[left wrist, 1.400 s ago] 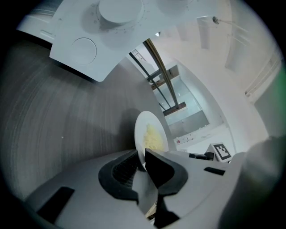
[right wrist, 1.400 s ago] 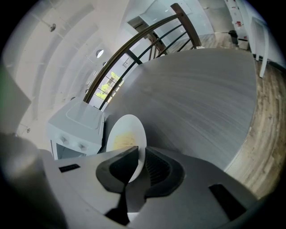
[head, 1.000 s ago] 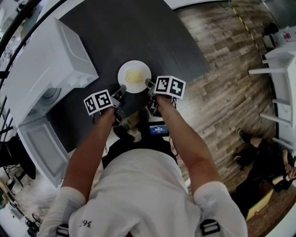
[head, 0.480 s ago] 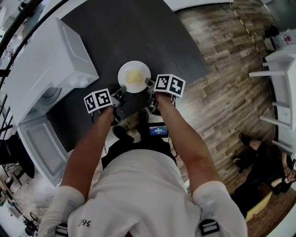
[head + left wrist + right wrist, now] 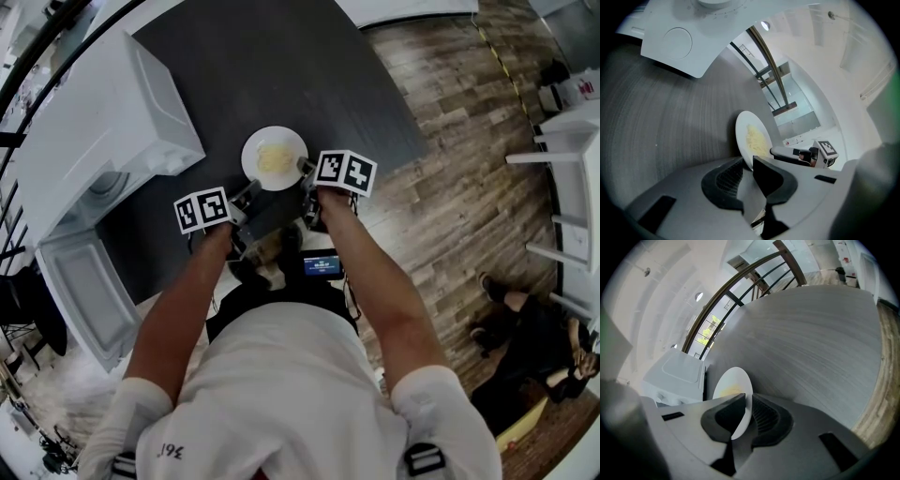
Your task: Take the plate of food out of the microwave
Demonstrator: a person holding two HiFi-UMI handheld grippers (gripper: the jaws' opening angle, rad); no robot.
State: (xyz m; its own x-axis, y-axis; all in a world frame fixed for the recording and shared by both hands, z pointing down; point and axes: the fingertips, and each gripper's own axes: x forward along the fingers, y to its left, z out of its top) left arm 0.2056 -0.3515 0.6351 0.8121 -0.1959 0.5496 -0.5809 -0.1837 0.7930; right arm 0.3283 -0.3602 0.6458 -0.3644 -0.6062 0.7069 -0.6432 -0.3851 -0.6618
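A white plate (image 5: 274, 157) with pale yellow food lies on the dark table (image 5: 281, 66), outside the white microwave (image 5: 94, 141). My left gripper (image 5: 248, 192) is at the plate's near-left rim and my right gripper (image 5: 305, 173) at its near-right rim. In the left gripper view the plate (image 5: 752, 140) runs edge-on into my left gripper (image 5: 747, 164); the jaws are opening, with the rim still touching both pads. In the right gripper view the plate (image 5: 733, 385) sits between the pads of my right gripper (image 5: 749, 401), which is shut on the rim.
The microwave door (image 5: 80, 295) hangs open toward the near left. The microwave body (image 5: 675, 373) stands just left of the plate. Wooden floor (image 5: 469, 169) begins at the table's right edge. A person (image 5: 534, 337) sits on the floor at far right.
Hardly anything differs. Both grippers stay at the plate's rim and the plate keeps its place on the table.
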